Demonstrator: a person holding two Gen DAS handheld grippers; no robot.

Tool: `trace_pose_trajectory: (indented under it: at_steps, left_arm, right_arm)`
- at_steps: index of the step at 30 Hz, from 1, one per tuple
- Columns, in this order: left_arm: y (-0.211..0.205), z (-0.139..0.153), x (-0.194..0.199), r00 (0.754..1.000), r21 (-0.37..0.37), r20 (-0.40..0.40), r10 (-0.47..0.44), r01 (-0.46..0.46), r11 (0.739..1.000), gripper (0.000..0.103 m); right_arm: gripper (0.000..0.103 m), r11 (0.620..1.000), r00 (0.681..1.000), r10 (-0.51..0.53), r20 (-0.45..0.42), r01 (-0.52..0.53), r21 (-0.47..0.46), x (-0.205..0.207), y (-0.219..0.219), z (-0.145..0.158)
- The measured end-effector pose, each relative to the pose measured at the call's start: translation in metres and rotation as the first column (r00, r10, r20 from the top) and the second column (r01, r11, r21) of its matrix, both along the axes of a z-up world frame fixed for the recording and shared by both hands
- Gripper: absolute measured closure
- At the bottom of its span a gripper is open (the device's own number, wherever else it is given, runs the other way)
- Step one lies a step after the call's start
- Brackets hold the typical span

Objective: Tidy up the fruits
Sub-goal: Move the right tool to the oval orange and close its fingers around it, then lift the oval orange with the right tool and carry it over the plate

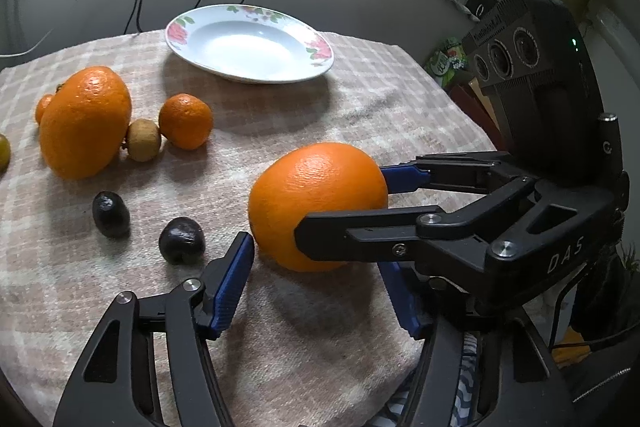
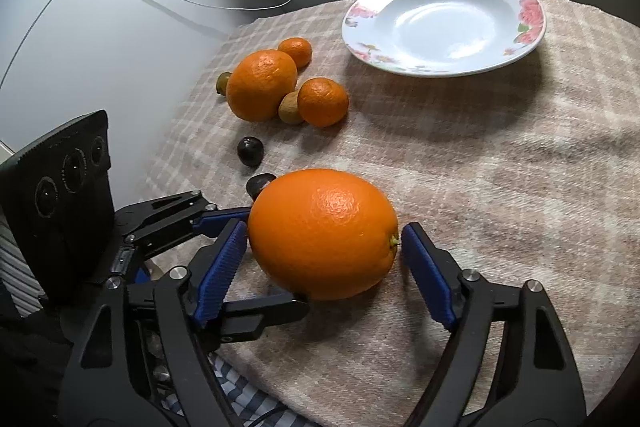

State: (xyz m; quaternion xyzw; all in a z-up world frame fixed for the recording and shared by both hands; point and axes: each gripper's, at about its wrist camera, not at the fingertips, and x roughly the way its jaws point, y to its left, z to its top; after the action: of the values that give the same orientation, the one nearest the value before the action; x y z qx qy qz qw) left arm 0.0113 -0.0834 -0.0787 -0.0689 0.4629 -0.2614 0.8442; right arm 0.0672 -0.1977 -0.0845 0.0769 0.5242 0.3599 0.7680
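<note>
Sitting on a checked cloth (image 2: 500, 167), a large orange (image 2: 324, 233) lies between the spread blue pads of the right gripper (image 2: 324, 259), one pad just touching its left side, the other just beside its stem end. The left gripper (image 1: 320, 287) also stands wide open, its pads flanking the same orange (image 1: 316, 203) without a grip. Farther back, a flowered plate (image 2: 444, 23) sits apart from a cluster of smaller fruits (image 2: 288, 87).

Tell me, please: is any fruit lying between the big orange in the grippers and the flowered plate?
Nothing visible does. From the big orange to the plate only bare checked cloth shows. The other fruits lie to the left of that path.
</note>
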Motion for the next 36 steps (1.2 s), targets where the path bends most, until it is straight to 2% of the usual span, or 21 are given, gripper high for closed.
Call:
trace_pose_trajectory:
  at_steps: [9,20,36]
  left_arm:
    - [-0.002,0.000,0.000,1.000,0.007,0.003,-0.003,0.003,1.000,0.041]
    - [-0.004,0.007,0.002,1.000,-0.002,0.023,-0.005,0.005,1.000,0.041]
    - [-0.013,0.028,0.044,0.996,0.006,0.091,-0.009,0.009,1.000,0.041]
  right_arm:
    - [0.025,1.000,1.000,-0.006,-0.003,0.006,0.000,0.001,0.000,-0.001]
    - [0.025,1.000,0.999,-0.024,0.032,0.025,-0.010,-0.001,-0.003,0.010]
    - [0.025,0.998,0.992,-0.065,0.104,0.066,-0.007,0.033,-0.014,0.037]
